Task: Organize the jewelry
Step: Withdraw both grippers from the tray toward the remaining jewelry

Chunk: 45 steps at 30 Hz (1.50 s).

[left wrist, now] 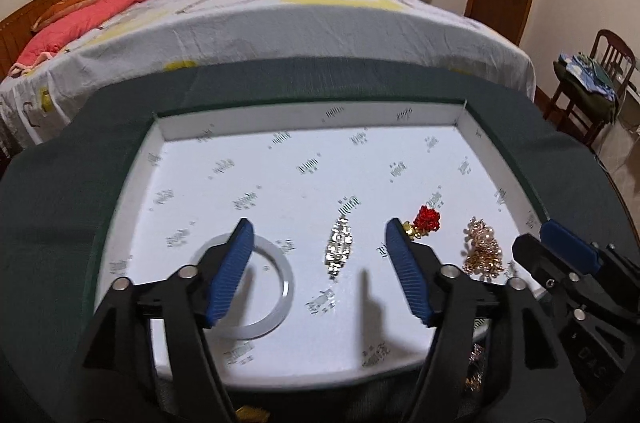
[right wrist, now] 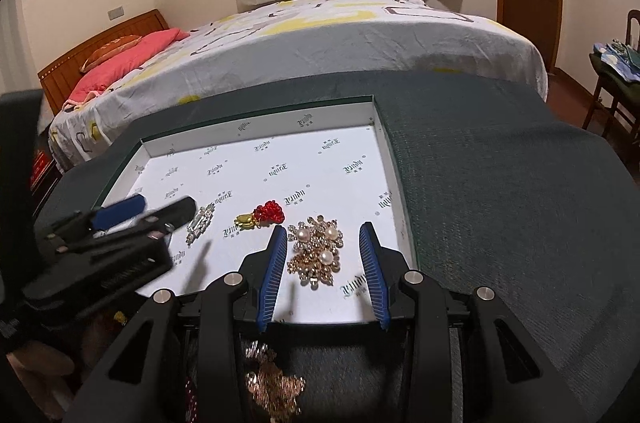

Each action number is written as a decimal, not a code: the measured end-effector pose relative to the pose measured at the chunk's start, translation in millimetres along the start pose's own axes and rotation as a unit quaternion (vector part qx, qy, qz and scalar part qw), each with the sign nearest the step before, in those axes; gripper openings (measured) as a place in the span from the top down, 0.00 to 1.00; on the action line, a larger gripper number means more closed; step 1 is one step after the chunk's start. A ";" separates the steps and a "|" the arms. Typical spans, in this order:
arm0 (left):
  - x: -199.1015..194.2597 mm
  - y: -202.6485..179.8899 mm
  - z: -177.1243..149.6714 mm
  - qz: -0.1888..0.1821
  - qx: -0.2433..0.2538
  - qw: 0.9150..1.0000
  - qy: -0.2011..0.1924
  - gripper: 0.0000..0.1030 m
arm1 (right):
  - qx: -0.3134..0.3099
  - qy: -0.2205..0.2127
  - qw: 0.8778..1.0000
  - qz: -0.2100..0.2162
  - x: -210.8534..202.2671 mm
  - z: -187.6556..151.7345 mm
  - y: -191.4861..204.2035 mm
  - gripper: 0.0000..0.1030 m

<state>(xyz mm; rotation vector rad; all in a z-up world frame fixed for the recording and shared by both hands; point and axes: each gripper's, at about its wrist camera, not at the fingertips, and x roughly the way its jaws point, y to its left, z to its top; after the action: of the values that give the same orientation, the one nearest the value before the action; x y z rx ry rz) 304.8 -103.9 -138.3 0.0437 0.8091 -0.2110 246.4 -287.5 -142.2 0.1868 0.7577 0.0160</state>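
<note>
A shallow white tray (left wrist: 404, 111), its paper lining printed with small logos, lies on a desk covered in dark green cloth (left wrist: 60, 207). Four pieces of jewelry lie on the tray floor, all in the half nearest the cameras. Nearest the tray's left wall lies a pale bangle (left wrist: 280, 287); further right come a rhinestone bar brooch (left wrist: 340, 247), a red beaded charm with a gold fitting (left wrist: 426, 221), and a gold-and-pearl cluster brooch (left wrist: 482, 251), the last nearest the right wall. The left gripper (left wrist: 320, 273) hovers above the tray's near edge, fingers (left wrist: 230, 273) spread wide and grasping nothing; its left finger overlaps the bangle in the view, and the bar brooch shows between the two. The right gripper (right wrist: 324, 273) hangs over the tray's near right corner, fingers (right wrist: 374, 271) likewise released, bracketing the cluster brooch without visible contact. More gold-toned jewelry (right wrist: 274, 389), blurred, lies on the cloth just outside the tray's near edge.
</note>
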 end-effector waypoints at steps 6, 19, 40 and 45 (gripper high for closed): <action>-42.3 13.4 -3.5 0.027 0.001 0.999 -0.031 0.25 | -0.010 -0.009 1.000 -0.001 -24.7 -4.1 4.1 0.63; -108.1 60.5 -63.4 0.097 -0.021 0.995 -0.025 0.23 | -0.044 0.005 0.999 0.023 -59.3 -41.7 37.3 0.55; -130.9 115.5 -108.2 0.150 -0.069 0.986 0.003 0.23 | -0.091 0.074 0.992 0.047 -21.5 -85.2 104.3 0.26; -126.4 108.6 -112.1 0.142 -0.063 0.988 0.012 0.23 | -0.093 0.084 0.991 0.043 -17.2 -89.1 100.4 0.26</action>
<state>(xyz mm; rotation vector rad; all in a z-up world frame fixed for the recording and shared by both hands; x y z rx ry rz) 162.2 37.3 -128.9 0.0422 0.8280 0.1101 178.2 -175.6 -176.3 0.0405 0.9108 0.1848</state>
